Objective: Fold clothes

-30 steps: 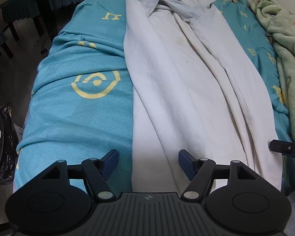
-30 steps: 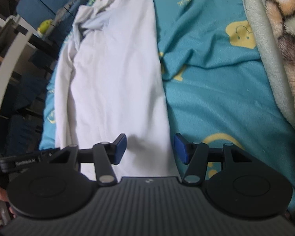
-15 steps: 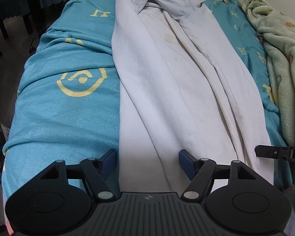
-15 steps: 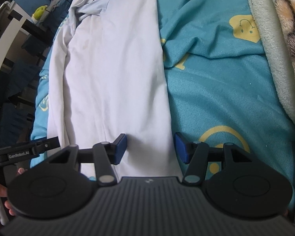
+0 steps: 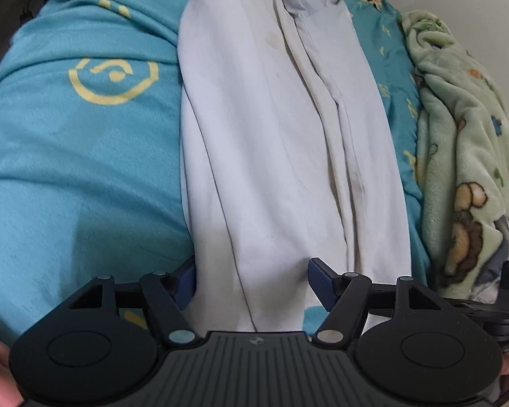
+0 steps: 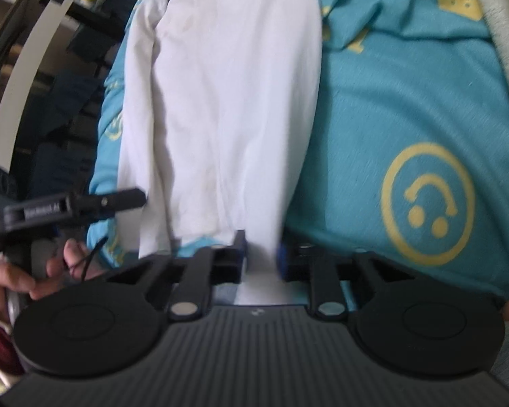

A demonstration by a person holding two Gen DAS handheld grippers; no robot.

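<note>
My main worry is the left gripper (image 5: pixel 251 283). Its jaws stand wide apart, straddling the near hem of the garment (image 5: pixel 275 142), with the left pad right at the cloth's left edge, partly tucked behind it. If I close from here, I judge it could pinch only the top layer, or catch the teal sheet (image 5: pixel 68 169) along with the cloth, and a lift would then drag the bedding or let the lower layers slide out.

The right gripper (image 6: pixel 261 254) looks pinched shut on the hem near the garment's right corner, though the picture is blurred there and I can't see how much cloth sits between the pads. If the bite is shallow, the thin fabric may slip free once I pull. A lift with one corner held and the other loose would skew the fold.

The garment is a long pale, off-white piece lying lengthwise down the middle of the bed, its sides already turned in so it forms a narrow strip with lengthwise creases and overlapping layers. A bunched, greyer part sits at the far end, and there are faint stains near the upper middle. A fleece blanket (image 5: pixel 458 135) lies just right of it, apart from the cloth.
</note>
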